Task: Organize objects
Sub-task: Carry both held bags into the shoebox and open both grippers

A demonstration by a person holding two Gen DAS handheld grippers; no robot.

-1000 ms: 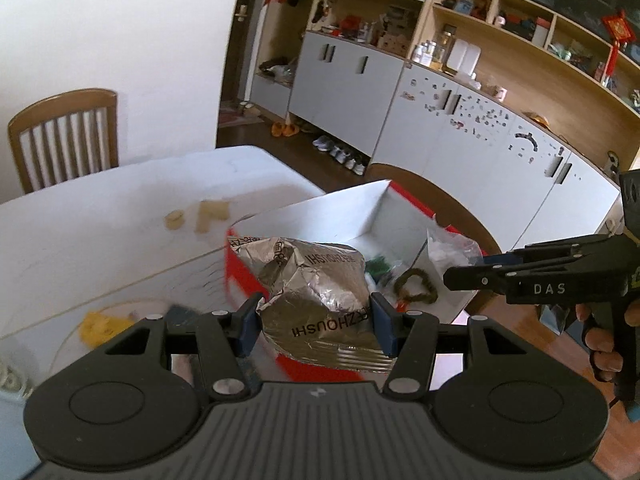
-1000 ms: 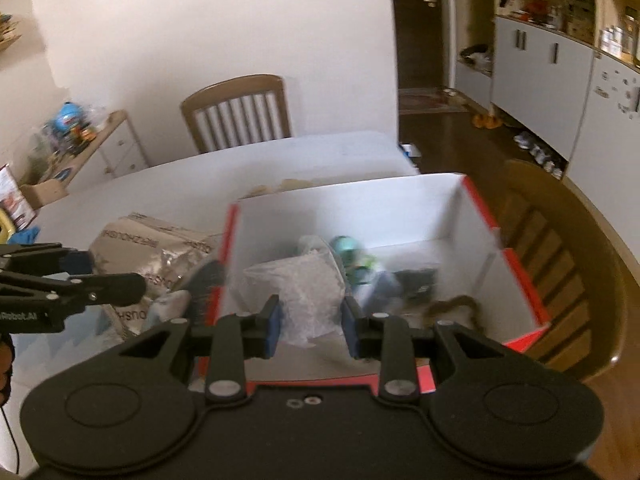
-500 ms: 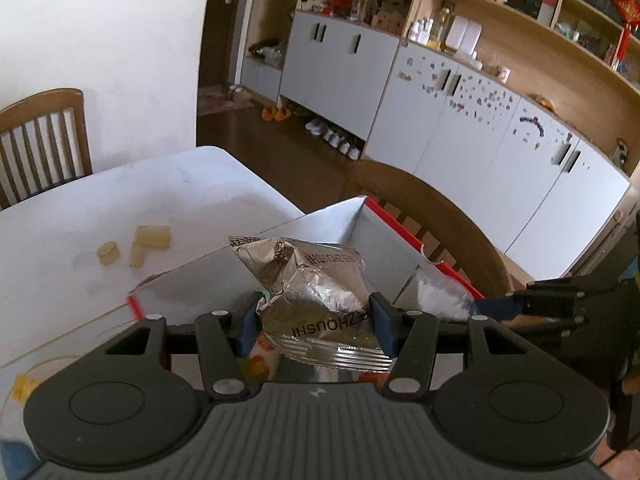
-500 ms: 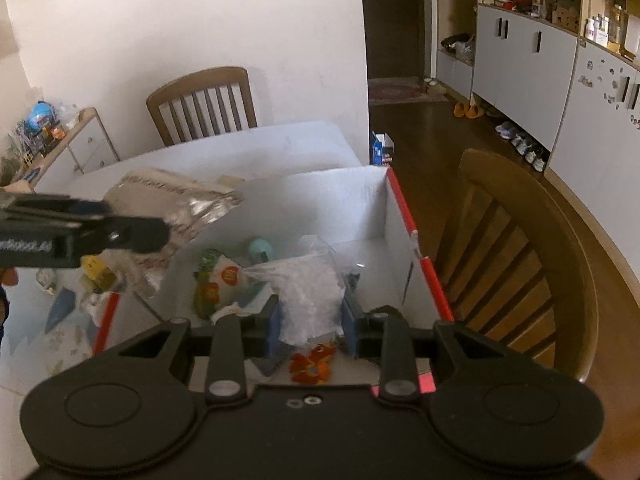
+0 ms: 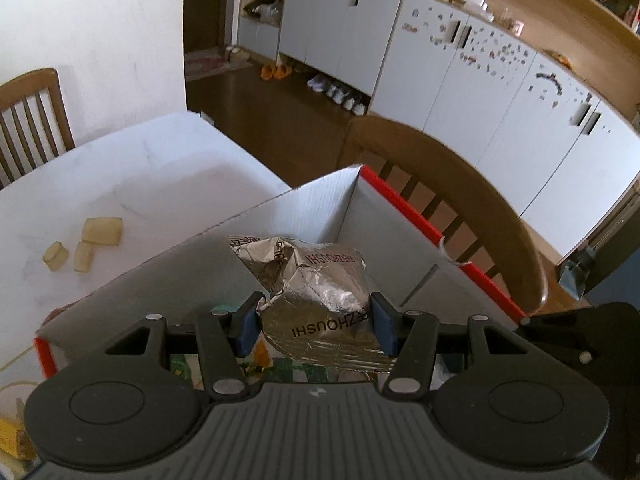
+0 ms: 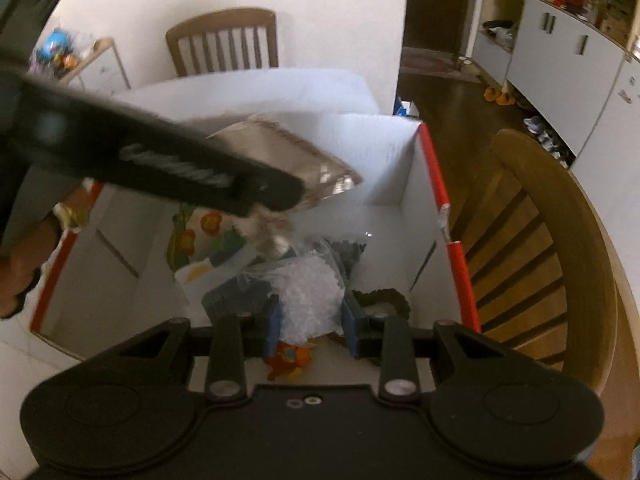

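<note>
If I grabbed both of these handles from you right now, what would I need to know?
Left tool: shut on the foil bag, held above the open box.
Right tool: shut on the clear bag, low inside the box.
Already in the box: a flowered packet, a brown ring, an orange bit and other bits.
Left to do: release both bags into the box. Three pale blocks sit on the table; whether they go in too, I can't tell.
</note>
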